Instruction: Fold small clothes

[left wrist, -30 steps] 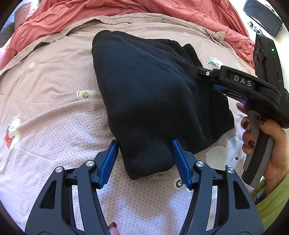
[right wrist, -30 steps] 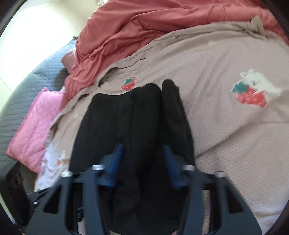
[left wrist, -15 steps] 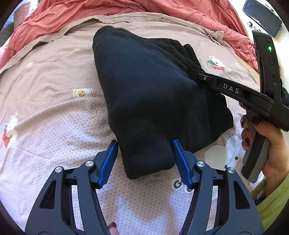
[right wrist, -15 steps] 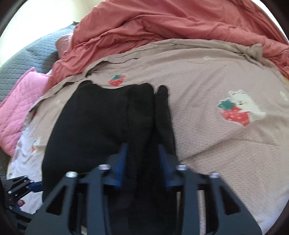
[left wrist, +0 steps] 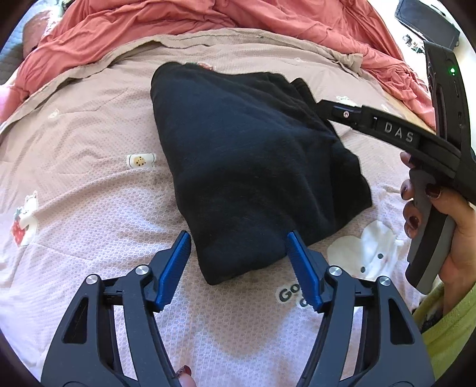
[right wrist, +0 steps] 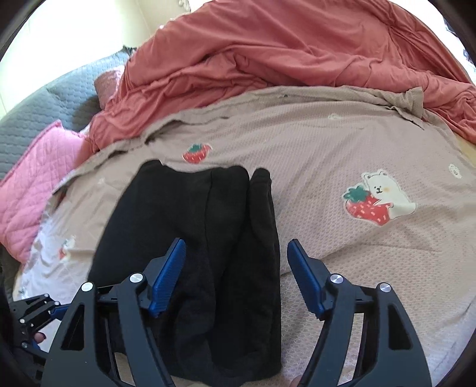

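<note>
A black garment (left wrist: 253, 166) lies folded in a thick bundle on the pink patterned bedsheet (left wrist: 83, 190). My left gripper (left wrist: 238, 253) is open, its blue pads on either side of the bundle's near corner, not clamping it. The right gripper's body (left wrist: 395, 134) reaches over the bundle's right edge in the left wrist view. In the right wrist view the garment (right wrist: 193, 238) lies below my right gripper (right wrist: 236, 268), which is open and holds nothing.
A rumpled coral duvet (right wrist: 282, 50) is piled along the far side of the bed. A pink quilted pillow (right wrist: 32, 184) and grey cover (right wrist: 44, 107) lie at the left. A dark device (left wrist: 428, 20) sits off the bed at the far right.
My right gripper was closed on a fold of the garment; it has opened, let go and lifted back. The left gripper has stayed open at the near corner.
</note>
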